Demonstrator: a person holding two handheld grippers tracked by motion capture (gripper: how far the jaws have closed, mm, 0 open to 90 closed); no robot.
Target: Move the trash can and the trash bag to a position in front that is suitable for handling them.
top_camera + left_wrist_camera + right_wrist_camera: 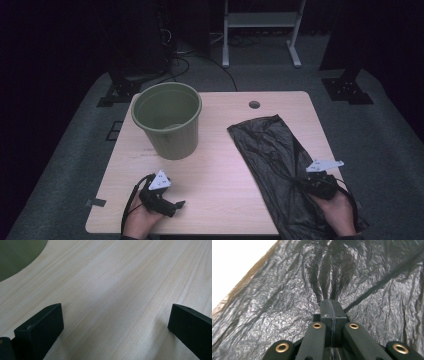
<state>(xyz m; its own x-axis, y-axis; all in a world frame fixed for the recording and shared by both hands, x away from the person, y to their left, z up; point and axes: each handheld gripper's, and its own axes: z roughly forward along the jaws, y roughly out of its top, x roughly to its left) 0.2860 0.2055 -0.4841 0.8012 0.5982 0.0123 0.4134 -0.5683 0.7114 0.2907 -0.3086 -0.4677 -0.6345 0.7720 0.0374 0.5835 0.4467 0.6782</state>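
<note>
A: What is seen on the table [220, 150] from the high view?

B: A green bin [167, 120] is stood upright toward ten o'clock of the tabletop, its mouth open. A black plastic bag [272, 155] is spread flat from about one o'clock down to five o'clock, where it is draped over the near edge. The bin and the bag are kept well apart.

A: And the right gripper [320, 184]?

B: It is held at about four o'clock, resting on the bag. In the right gripper view its jaws are seen pressed together, with folds of the black film [287, 302] gathered and pinched between the tips, creases radiating toward twelve o'clock from the pinch.

A: The left gripper [162, 197]?

B: It is held in a hand [142, 217] at about seven o'clock, near the front edge, its jaws pointed toward three o'clock. In the left gripper view the jaws are seen spread wide over bare pale wood [112, 290], nothing between them. A curved edge of the bin [17, 257] is caught at eleven o'clock of that view.
</note>
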